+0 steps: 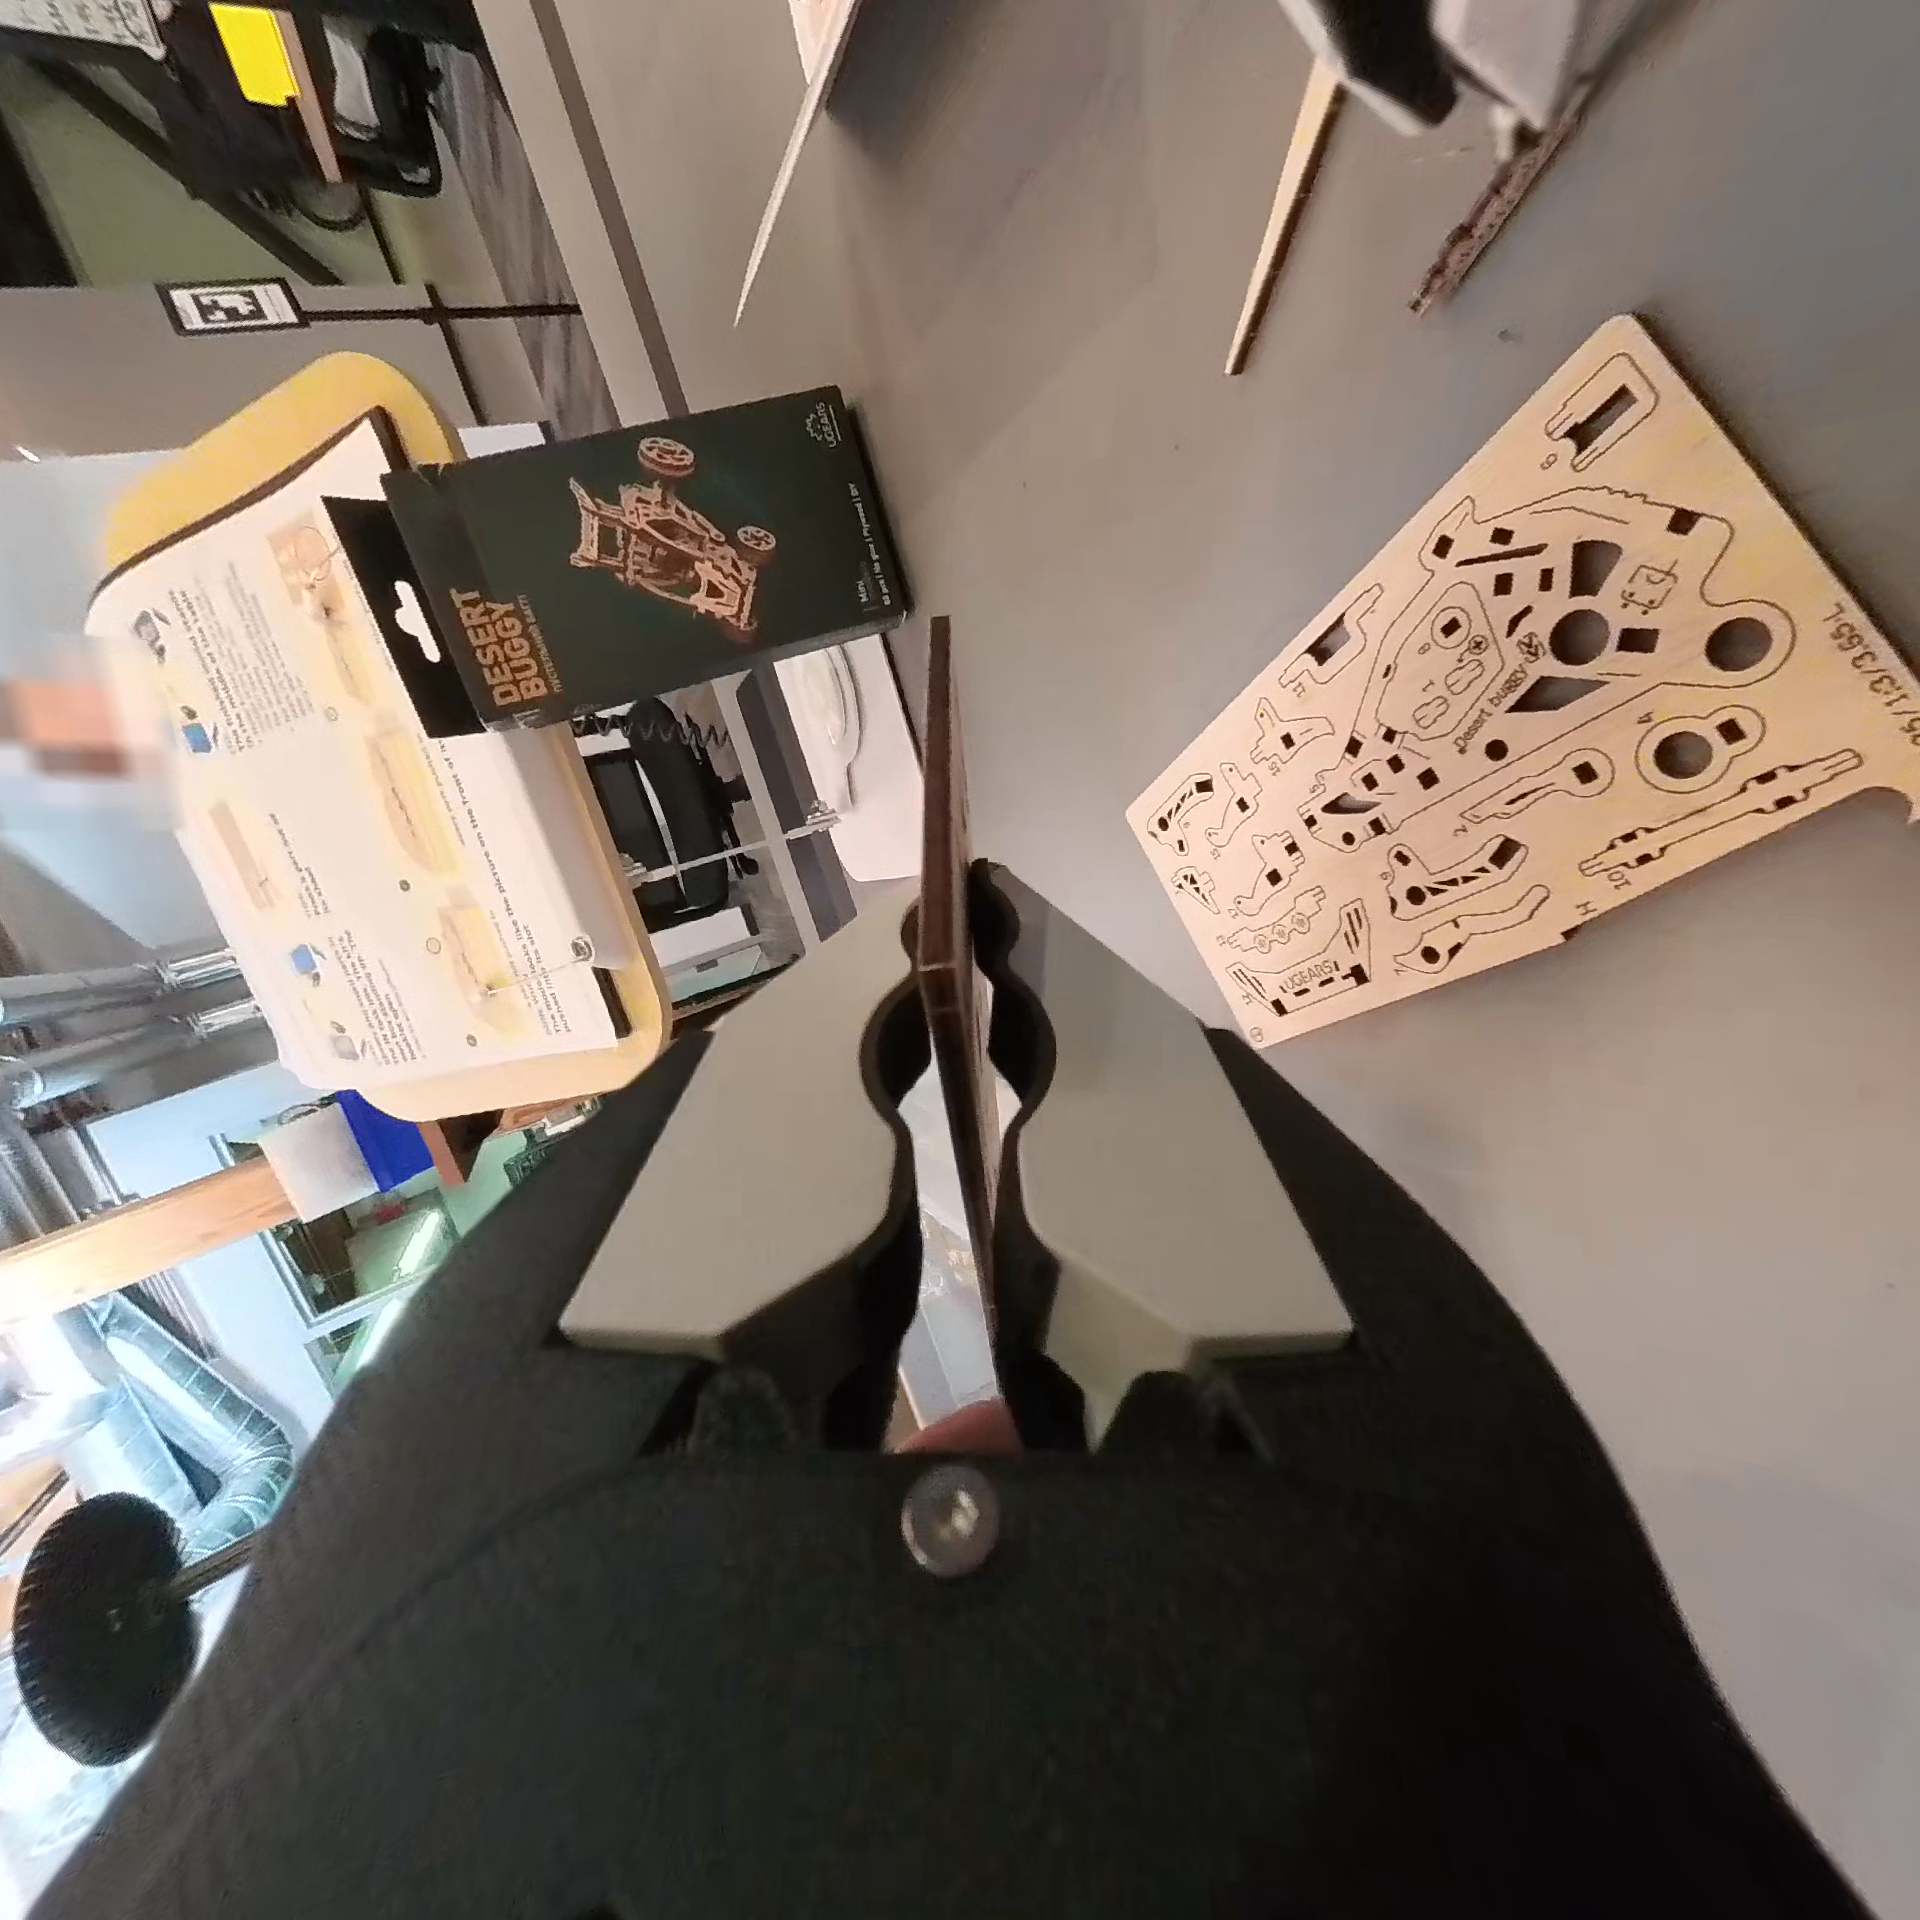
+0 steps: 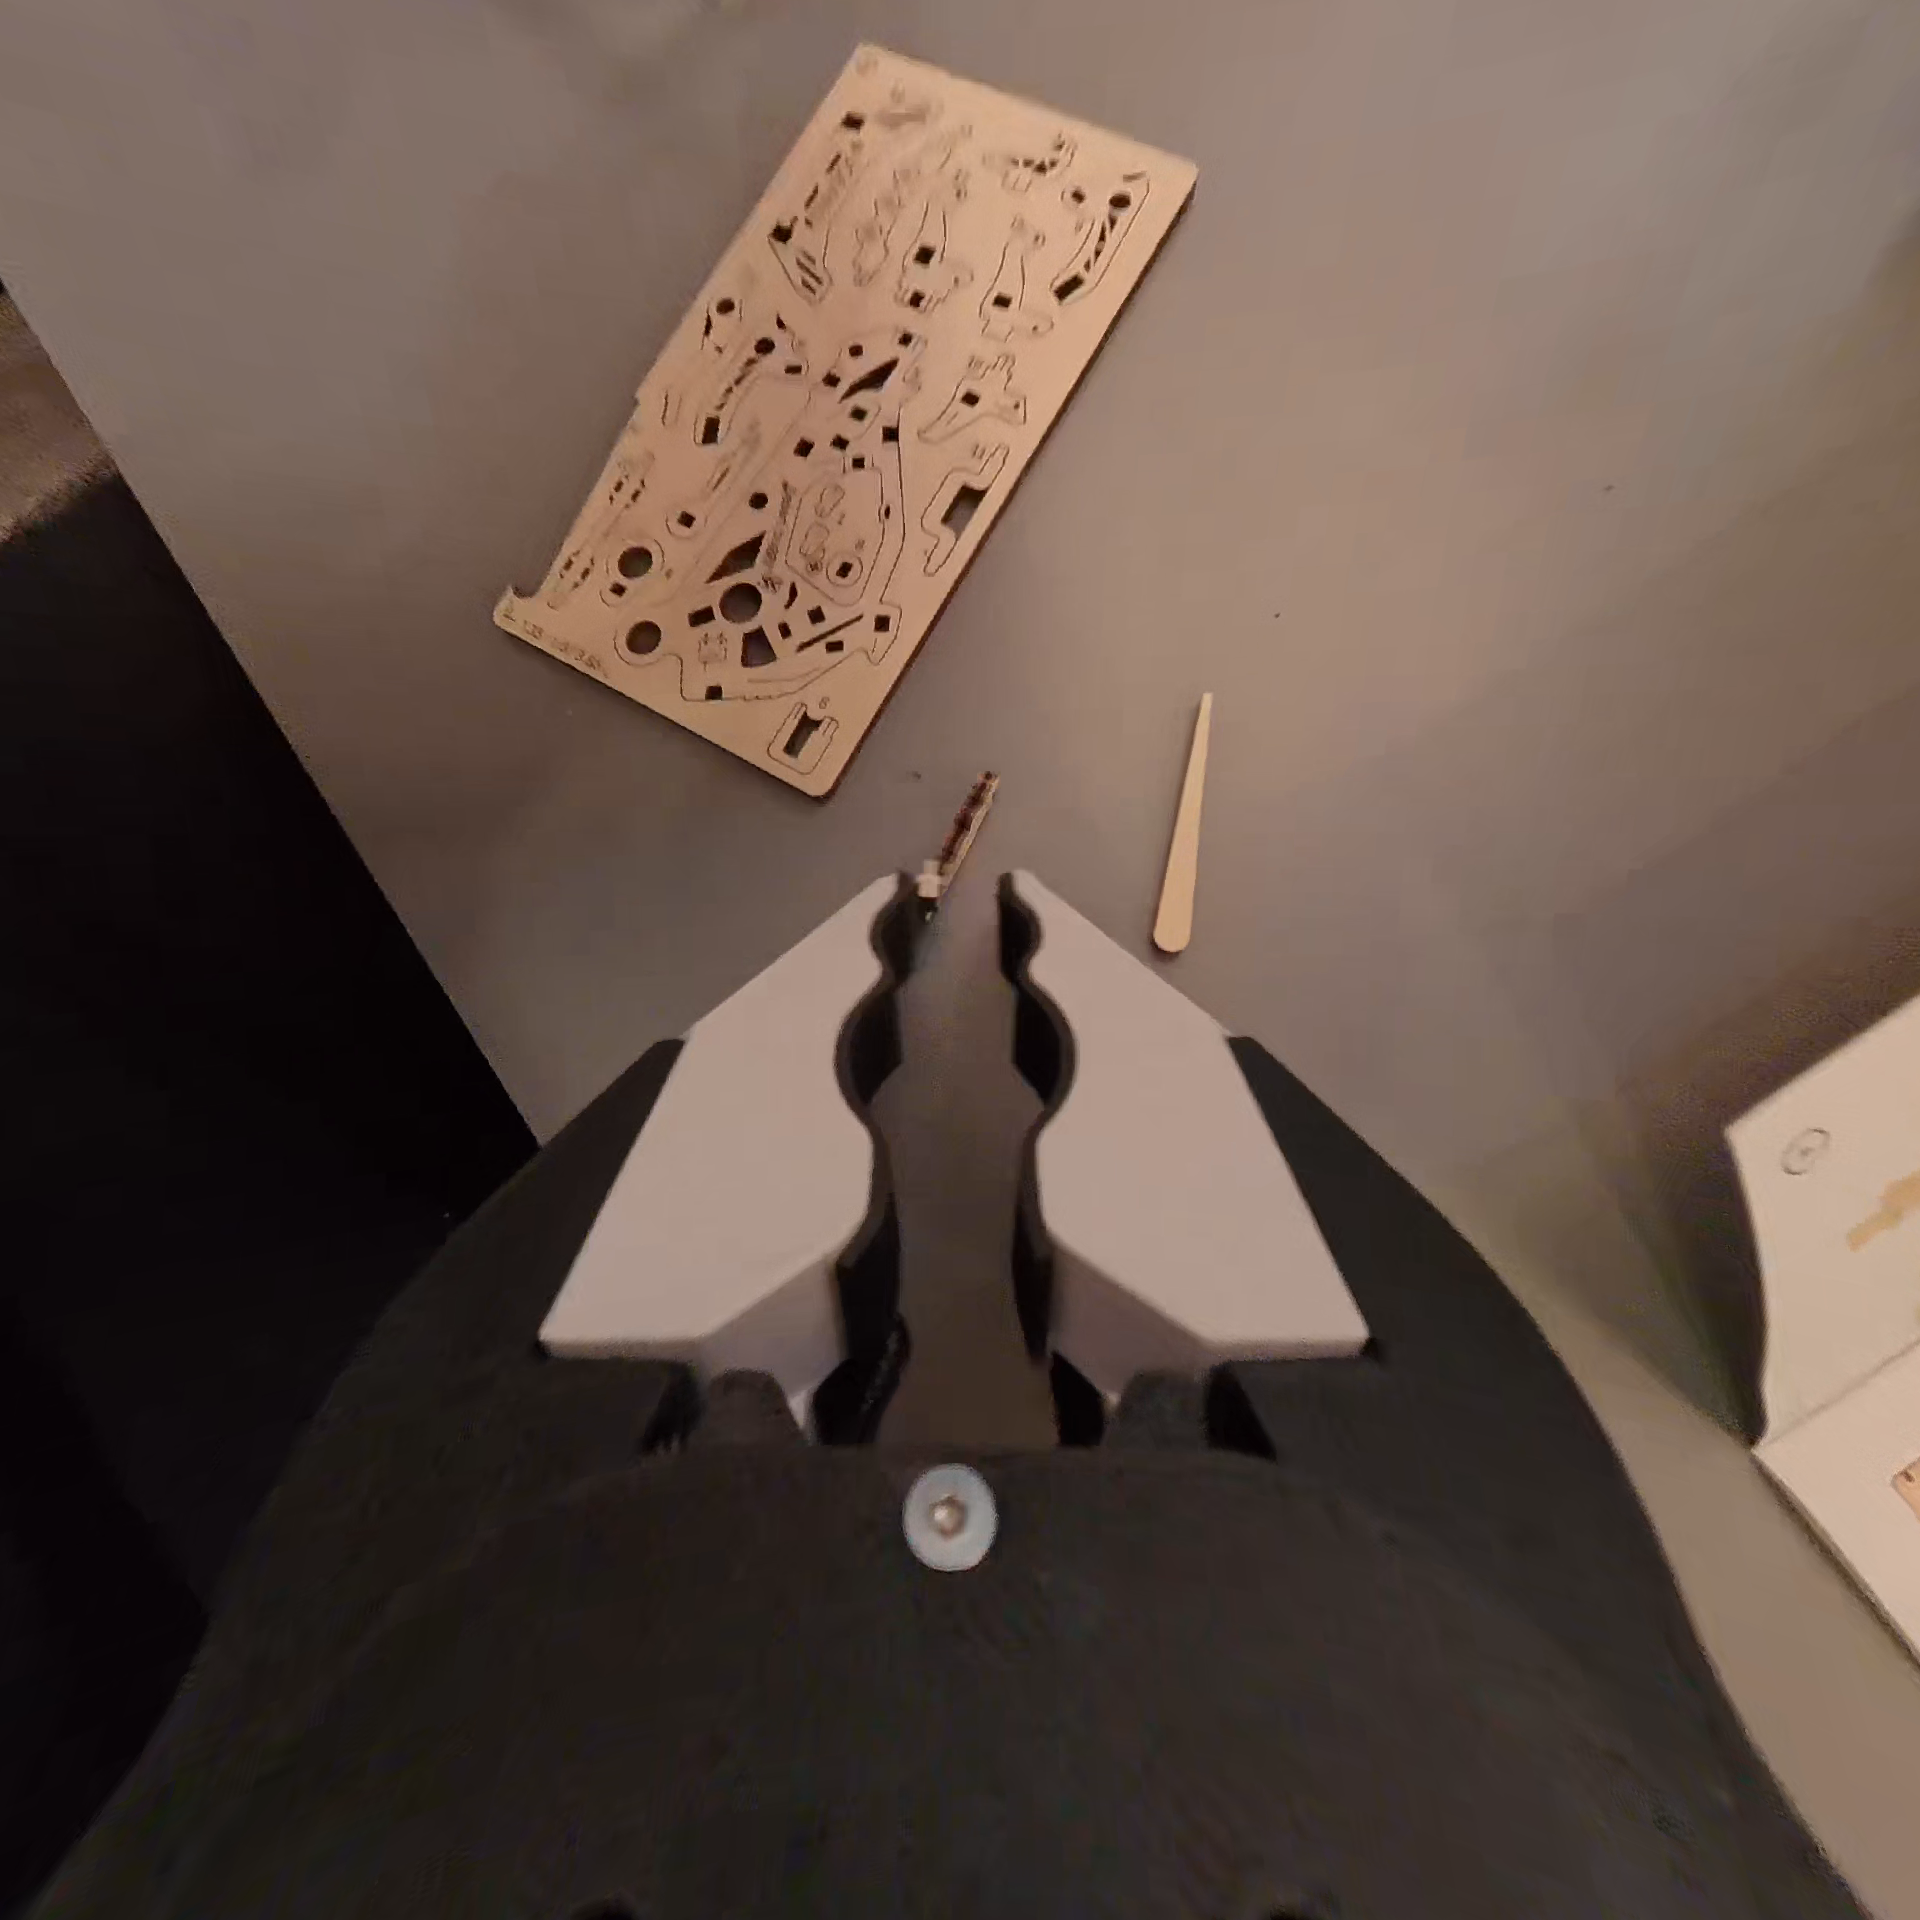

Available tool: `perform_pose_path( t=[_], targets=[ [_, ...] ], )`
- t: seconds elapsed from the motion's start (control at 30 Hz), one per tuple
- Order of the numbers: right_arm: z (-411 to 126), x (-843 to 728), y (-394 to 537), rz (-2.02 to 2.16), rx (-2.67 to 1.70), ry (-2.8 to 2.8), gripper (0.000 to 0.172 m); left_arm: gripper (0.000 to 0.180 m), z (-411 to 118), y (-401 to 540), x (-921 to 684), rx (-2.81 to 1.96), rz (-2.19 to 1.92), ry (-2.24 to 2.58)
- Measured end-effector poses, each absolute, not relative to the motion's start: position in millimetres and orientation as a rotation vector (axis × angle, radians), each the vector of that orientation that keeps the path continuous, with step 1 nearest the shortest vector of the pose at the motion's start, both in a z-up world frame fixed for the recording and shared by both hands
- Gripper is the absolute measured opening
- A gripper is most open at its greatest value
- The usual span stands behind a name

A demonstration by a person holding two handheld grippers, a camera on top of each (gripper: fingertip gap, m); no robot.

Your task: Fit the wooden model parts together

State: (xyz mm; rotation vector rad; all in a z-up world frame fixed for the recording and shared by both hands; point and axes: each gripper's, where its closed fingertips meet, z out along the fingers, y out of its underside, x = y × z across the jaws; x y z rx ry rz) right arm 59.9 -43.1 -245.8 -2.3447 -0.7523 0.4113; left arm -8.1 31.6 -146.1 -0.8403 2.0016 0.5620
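My left gripper (image 1: 951, 904) is shut on a thin dark-edged wooden sheet (image 1: 943, 790), seen edge-on and sticking out past the fingertips. A laser-cut wooden parts sheet (image 1: 1538, 686) lies flat on the grey table (image 1: 1351, 1247); it also shows in the right wrist view (image 2: 852, 416). My right gripper (image 2: 951, 894) is open just above the table. A small notched wooden part (image 2: 966, 821) lies by its left fingertip (image 2: 883, 904); the right pad stands clear of it. The right gripper also shows at the top of the left wrist view (image 1: 1455, 83).
A tapered wooden stick (image 2: 1184, 831) lies right of my right gripper. The dark kit box (image 1: 644, 561) and an instruction sheet (image 1: 343, 748) on a yellow board sit at the table's far side. A white booklet (image 2: 1849, 1299) lies at right. The table edge (image 2: 343, 831) runs at left.
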Motion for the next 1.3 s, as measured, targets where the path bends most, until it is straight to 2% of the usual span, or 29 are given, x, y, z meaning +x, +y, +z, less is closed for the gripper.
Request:
perform_pose_path(
  t=[0.07, 0.13, 0.2, 0.3, 0.5, 0.6, 0.73, 0.83, 0.93, 1.07, 1.23, 1.3],
  targets=[
    [-250, 63, -43, 0.333, -2.362, -0.786, 0.028, 0.002, -149, 30, -8, -0.841, 0.554, 2.003],
    [-252, 67, -44, 0.277, -2.367, -0.816, 0.024, 0.002, -151, 28, -8, -0.846, 0.545, 2.000],
    [-252, 65, -49, 0.287, -2.361, -0.849, 0.031, 0.002, -153, 27, -9, -0.851, 0.536, 1.995],
    [-251, 66, -52, 0.275, -2.346, -0.875, 0.000, 0.002, -156, 25, -10, -0.861, 0.526, 1.996],
    [-223, 62, -52, 0.384, -2.262, -0.830, 0.000, 0.002, -149, 22, -9, -0.868, 0.507, 1.963],
    [-173, 52, -49, 0.485, -2.103, -0.795, 0.014, 0.002, -145, 18, -8, -0.820, 0.529, 1.946],
    [-112, 26, -53, 0.560, -1.889, -0.893, 0.015, 0.002, -142, 7, -2, -0.773, 0.503, 1.940],
    [-101, 11, -49, 0.399, -1.756, -1.043, 0.028, 0.002, -134, -1, 6, -0.789, 0.442, 1.918],
    [-101, 5, -39, 0.186, -1.659, -1.140, 0.031, 0.002, -120, -7, 12, -0.823, 0.375, 1.883],
    [-88, 5, -31, -0.030, -1.515, -1.204, 0.006, 0.003, -105, -10, 17, -0.883, 0.283, 1.852],
    [-66, 9, -34, -0.017, -1.477, -1.260, 0.001, 0.012, -88, -12, 23, -0.981, 0.042, 1.835],
    [-58, 14, -35, 0.053, -1.506, -1.282, 0.001, 0.008, -84, -12, 25, -1.011, -0.030, 1.831]
  ],
)
